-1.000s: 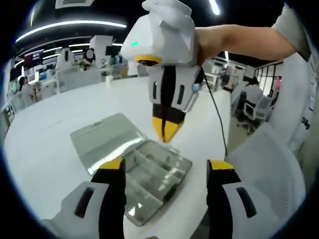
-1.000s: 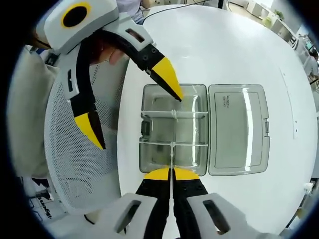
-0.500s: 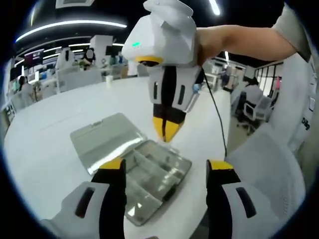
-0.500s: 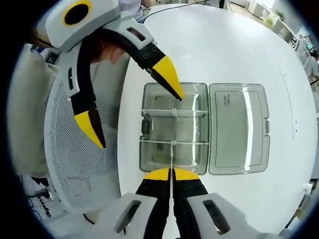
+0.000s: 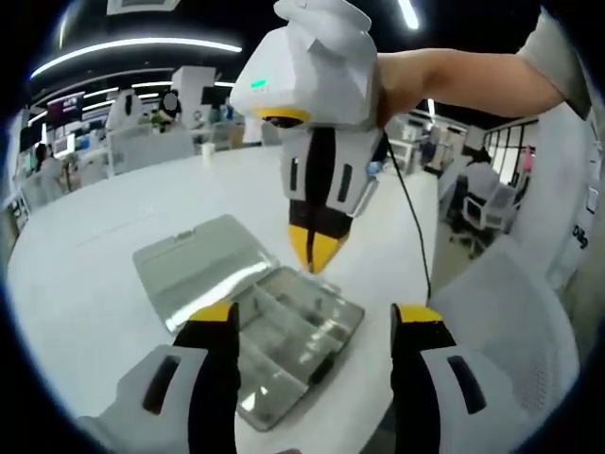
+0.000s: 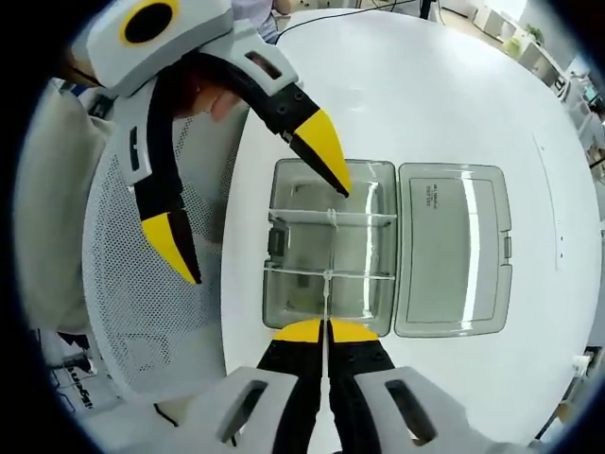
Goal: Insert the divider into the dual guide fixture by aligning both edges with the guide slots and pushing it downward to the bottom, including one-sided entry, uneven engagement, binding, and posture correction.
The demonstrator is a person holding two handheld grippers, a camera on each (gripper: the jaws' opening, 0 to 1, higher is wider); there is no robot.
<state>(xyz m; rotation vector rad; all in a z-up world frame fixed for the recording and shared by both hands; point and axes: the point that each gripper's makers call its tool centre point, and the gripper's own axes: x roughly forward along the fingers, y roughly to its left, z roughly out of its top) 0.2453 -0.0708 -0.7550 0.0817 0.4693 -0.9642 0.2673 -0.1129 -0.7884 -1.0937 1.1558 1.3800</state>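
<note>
A clear plastic compartment box (image 6: pixel 364 248) lies open on the white table, its lid (image 6: pixel 454 248) folded flat to the right. My right gripper (image 6: pixel 327 329) is shut on a thin clear divider (image 6: pixel 326 295), seen edge-on and reaching down to the box's cross partitions. In the left gripper view the right gripper (image 5: pixel 317 255) hangs point-down over the box (image 5: pixel 284 317), beside the lid (image 5: pixel 198 265). My left gripper (image 5: pixel 317 314) stands open just in front of the box, holding nothing. It also enters the right gripper view, where the left gripper (image 6: pixel 248 201) has one tip over the box's far edge.
The round white table (image 6: pixel 444 104) stretches wide beyond the box. A white mesh chair (image 6: pixel 142 312) sits at the table's edge by the box. A person's bare forearm (image 5: pixel 454 80) holds the right gripper. Office desks and seated people fill the background.
Barely anything: the right gripper view has shifted slightly, so the box sits a touch lower in it. Both grippers keep their states and places.
</note>
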